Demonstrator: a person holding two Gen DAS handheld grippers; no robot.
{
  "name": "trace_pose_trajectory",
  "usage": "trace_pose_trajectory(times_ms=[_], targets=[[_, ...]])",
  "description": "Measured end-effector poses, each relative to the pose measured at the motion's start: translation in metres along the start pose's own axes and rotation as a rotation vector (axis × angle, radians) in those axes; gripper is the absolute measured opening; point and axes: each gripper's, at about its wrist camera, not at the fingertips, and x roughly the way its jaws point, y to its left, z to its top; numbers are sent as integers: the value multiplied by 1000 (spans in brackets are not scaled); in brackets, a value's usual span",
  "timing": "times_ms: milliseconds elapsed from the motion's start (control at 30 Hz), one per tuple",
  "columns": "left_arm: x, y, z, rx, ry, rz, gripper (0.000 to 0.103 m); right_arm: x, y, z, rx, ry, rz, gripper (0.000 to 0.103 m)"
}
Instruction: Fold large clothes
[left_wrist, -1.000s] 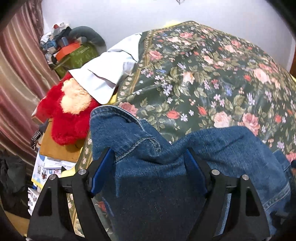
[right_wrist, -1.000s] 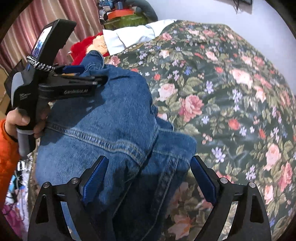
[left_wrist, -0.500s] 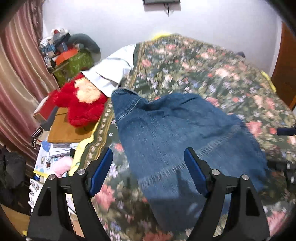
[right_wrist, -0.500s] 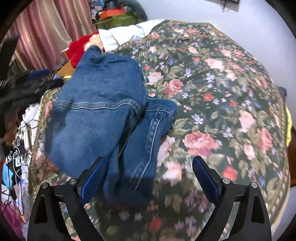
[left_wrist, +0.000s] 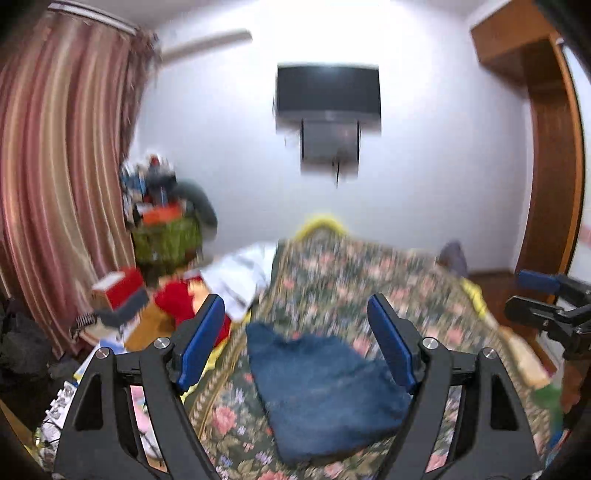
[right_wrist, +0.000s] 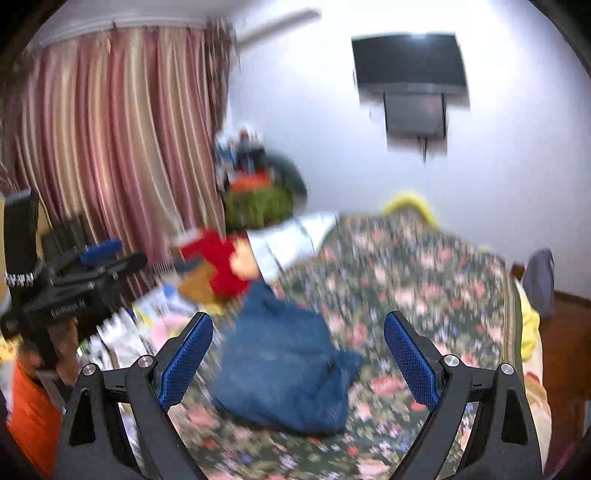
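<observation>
Left view first: the left gripper (left_wrist: 295, 339) hangs above the bed (left_wrist: 424, 295) with its fingers (left_wrist: 201, 339) spread wide and nothing between them, and down past them lies the denim (left_wrist: 325, 387), a dark blue folded bundle on the floral cover, near the bed's left edge. The right gripper (left_wrist: 546, 310) pokes in at the right border, clear of the cloth. Over to the right view: the right gripper (right_wrist: 297, 360) is just as empty, blue fingers (right_wrist: 412, 360) standing well apart, the denim (right_wrist: 288, 369) resting below and between them in the picture, untouched. The left gripper (right_wrist: 74, 280) shows at the left edge, held by a hand (right_wrist: 68, 350) in an orange sleeve. Now, the cloth itself (the picture is smeared, so seams are hard to read): denim looks thick and weighty for a garment, limp rather than stiff, and rough enough not to slip from the pads. Stacked layers will want to slide open if lifted from the middle, so I'd judge the better hold is at a folded edge or two corners, one gripper on each, pinching through all layers together.
</observation>
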Motion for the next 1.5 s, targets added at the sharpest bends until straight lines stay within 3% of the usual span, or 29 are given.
trace_pose_trajectory(times_ms=[133, 333, 500, 633, 933, 1500], targets=[[-43, -12, 0, -2, -98, 3, 79, -43, 22, 6, 20, -123, 10, 93], [-74, -32, -14, 14, -148, 24, 80, -80, 50, -4, -5, -223, -28, 93], [-83, -41, -27, -1, -163, 54, 97, -90, 57, -17, 28, -210, -40, 99], [-83, -44, -32, 4, -144, 58, 101, -98, 59, -27, 29, -213, -114, 103], [-80, -44, -39, -15, -118, 44, 102, -94, 61, -33, 10, -181, -160, 103], [-76, -35, -42, -49, -95, 42, 102, -88, 59, -35, 10, -167, -158, 103]])
